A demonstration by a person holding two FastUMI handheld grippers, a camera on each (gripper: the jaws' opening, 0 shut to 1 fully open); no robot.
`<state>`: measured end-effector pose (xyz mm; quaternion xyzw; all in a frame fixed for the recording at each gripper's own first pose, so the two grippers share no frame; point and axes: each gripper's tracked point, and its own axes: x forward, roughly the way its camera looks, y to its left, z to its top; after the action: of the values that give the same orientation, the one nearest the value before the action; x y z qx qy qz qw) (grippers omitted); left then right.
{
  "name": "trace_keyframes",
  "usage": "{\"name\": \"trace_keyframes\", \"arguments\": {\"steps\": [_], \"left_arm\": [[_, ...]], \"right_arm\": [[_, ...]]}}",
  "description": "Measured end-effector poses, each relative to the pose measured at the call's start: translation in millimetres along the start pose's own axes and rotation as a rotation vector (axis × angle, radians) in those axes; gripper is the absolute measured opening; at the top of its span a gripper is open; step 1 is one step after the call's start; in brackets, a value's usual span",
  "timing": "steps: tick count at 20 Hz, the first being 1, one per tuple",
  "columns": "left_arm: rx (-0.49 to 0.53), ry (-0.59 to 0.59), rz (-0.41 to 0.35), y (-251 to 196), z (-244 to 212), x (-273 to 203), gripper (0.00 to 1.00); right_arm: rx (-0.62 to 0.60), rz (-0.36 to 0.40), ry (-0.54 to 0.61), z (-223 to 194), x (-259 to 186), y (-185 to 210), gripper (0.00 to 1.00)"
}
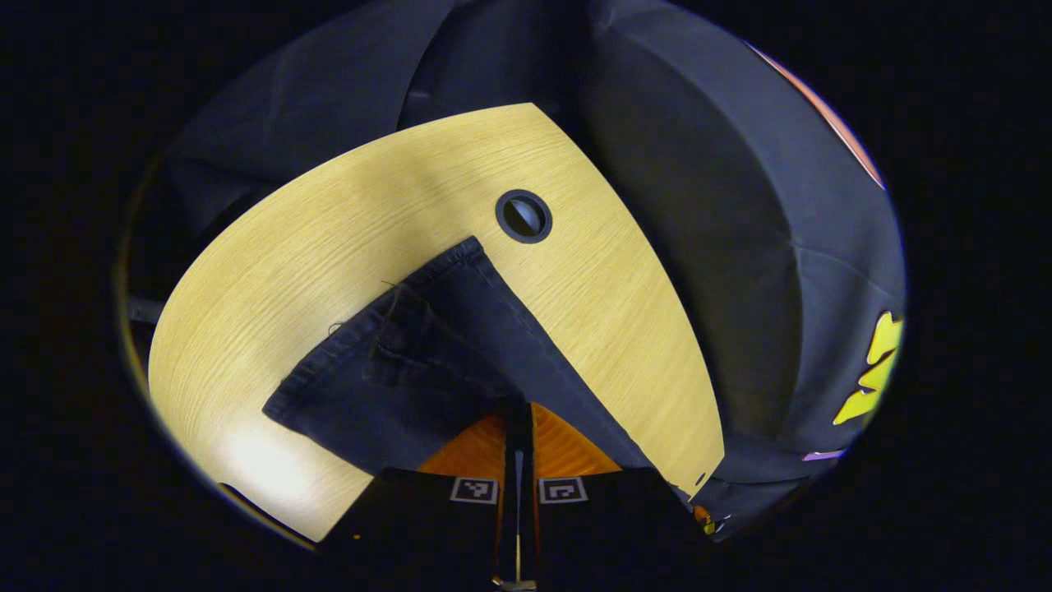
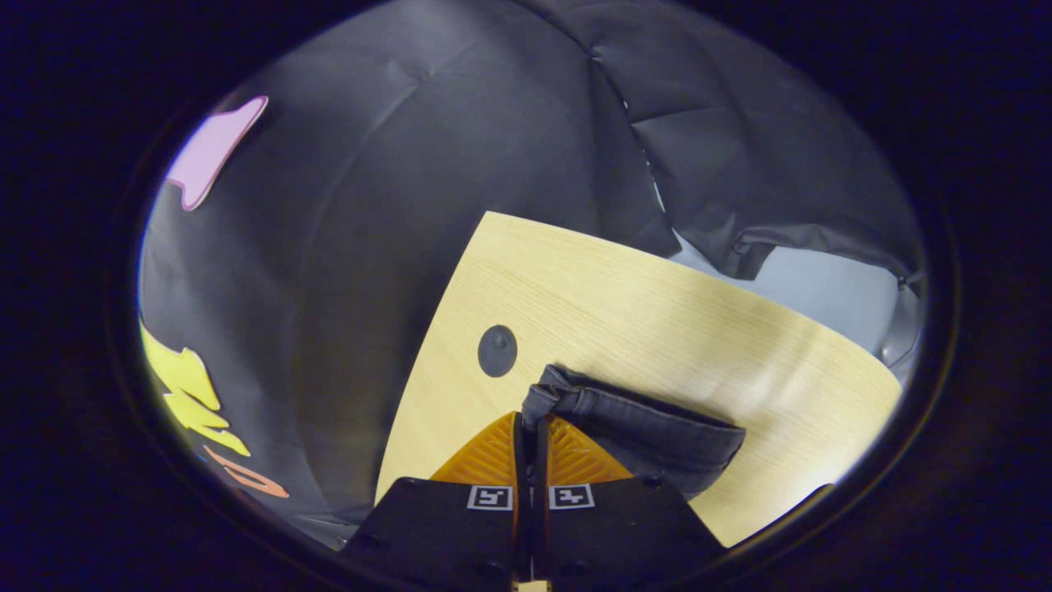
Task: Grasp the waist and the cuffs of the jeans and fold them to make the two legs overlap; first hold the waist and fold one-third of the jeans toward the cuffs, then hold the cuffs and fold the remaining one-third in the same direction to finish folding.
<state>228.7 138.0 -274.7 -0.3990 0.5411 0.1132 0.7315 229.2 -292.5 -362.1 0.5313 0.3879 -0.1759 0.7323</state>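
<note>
Both tongs are pinching the jeans: the left tongs point(image 1: 518, 427) are clamping dark denim point(image 1: 411, 353) that is spreading forward and left along the table point(image 1: 288, 255), hem edge farthest; the right tongs point(image 2: 532, 444) are nipping a bunched, seamed fold point(image 2: 633, 427) trailing right. Beyond lie a pale wood grain and a round dark grommet point(image 1: 523, 216). Judging by this, the fold is turning on carrying both grips forward together.

left gripper point(image 1: 518, 411) pinched closed, right gripper point(image 2: 532, 423) pinched closed
</note>
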Motion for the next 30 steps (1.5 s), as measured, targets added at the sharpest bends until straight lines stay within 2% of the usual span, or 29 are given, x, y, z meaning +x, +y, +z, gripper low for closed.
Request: {"name": "trace_keyframes", "arguments": {"steps": [5, 6, 7, 8, 9, 10, 11, 12, 13, 14, 16, 18, 19, 23, 25, 26, 27, 28, 29, 30], "left_arm": [[0.027, 0.028, 0.04, 7.6, 1.1, 7.5, 0.06], [0.041, 0.033, 0.039, 6.1, -0.2, 4.9, 0.0], [0.055, 0.032, 0.043, 6.5, -0.1, 4.4, 0.13], [0.067, 0.033, 0.044, 5.0, 0.3, 4.5, 0.19], [0.076, 0.038, 0.04, 0.4, -2.4, 1.4, 0.22], [0.083, 0.032, 0.042, -4.3, -1.4, -6.5, 0.5], [0.089, 0.023, 0.038, -10.9, -2.3, -8.4, 0.77], [0.096, 0.012, 0.029, -19.2, -1.7, -14.6, 0.57], [0.106, 0.005, 0.016, -28.9, -1.8, -21.7, 0.8], [0.117, 0.002, -0.001, -40.3, -2.3, -30.5, 0.69], [0.14, -0.026, -0.026, -63.4, -1.1, -52.7, 0.69], [0.15, -0.052, -0.083, -61.7, -9.0, -80.5, 0.69], [0.163, -0.071, -0.12, -91.8, -18.7, -93.3, 0.69], [0.334, -0.21, -0.228, -124.0, -50.1, -165.8, 0.69], [0.457, -0.273, -0.284, -138.5, -79.4, -203.9, 0.69], [0.514, -0.299, -0.287, -137.9, -94.4, -216.5, 0.69], [0.561, -0.321, -0.278, -132.4, -109.6, -227.2, 0.69], [0.597, -0.349, -0.266, -126.1, -120.9, -237.3, 0.86], [0.622, -0.392, -0.242, -115.1, -128.7, -244.7, 0.76], [0.652, -0.436, -0.22, -106.5, -135.6, -249.6, 0.95]], "right_arm": [[0.042, 0.009, 0.012, -0.1, 13.8, 1.4, 0.0], [0.062, 0.012, 0.011, 0.1, 13.2, 0.9, 0.0], [0.082, 0.029, 0.01, 1.4, 12.1, 4.0, 0.01], [0.096, 0.043, 0.002, 1.8, 9.2, 8.4, 0.08], [0.099, 0.049, -0.007, 2.9, 5.6, 11.0, 0.08], [0.09, 0.052, -0.01, 2.1, 4.1, 12.6, 0.17], [0.076, 0.065, -0.016, 2.1, -0.9, 15.5, 0.17], [0.062, 0.078, -0.018, 1.1, -5.2, 22.1, 0.26], [0.052, 0.101, -0.026, 1.3, -12.5, 29.8, 0.32], [0.036, 0.116, -0.033, 1.2, -18.9, 35.4, 0.41], [0.002, 0.129, -0.039, -3.6, -33.8, 44.4, 0.6], [-0.047, 0.157, -0.042, -16.9, -58.4, 55.6, 0.77], [-0.092, 0.164, -0.049, -24.9, -71.6, 59.2, 0.77], [-0.356, 0.2, -0.112, -65.0, -146.8, 69.2, 0.77], [-0.508, 0.218, -0.182, -85.3, -188.1, 70.6, 0.87], [-0.576, 0.222, -0.215, -95.2, -207.7, 71.1, 0.92], [-0.639, 0.227, -0.246, -107.6, -227.5, 69.5, 0.92], [-0.691, 0.228, -0.279, -117.6, -245.1, 67.9, 0.92], [-0.728, 0.233, -0.31, -126.3, -261.1, 64.8, 0.92], [-0.744, 0.24, -0.327, -130.6, -269.8, 66.0, 0.84]]}}
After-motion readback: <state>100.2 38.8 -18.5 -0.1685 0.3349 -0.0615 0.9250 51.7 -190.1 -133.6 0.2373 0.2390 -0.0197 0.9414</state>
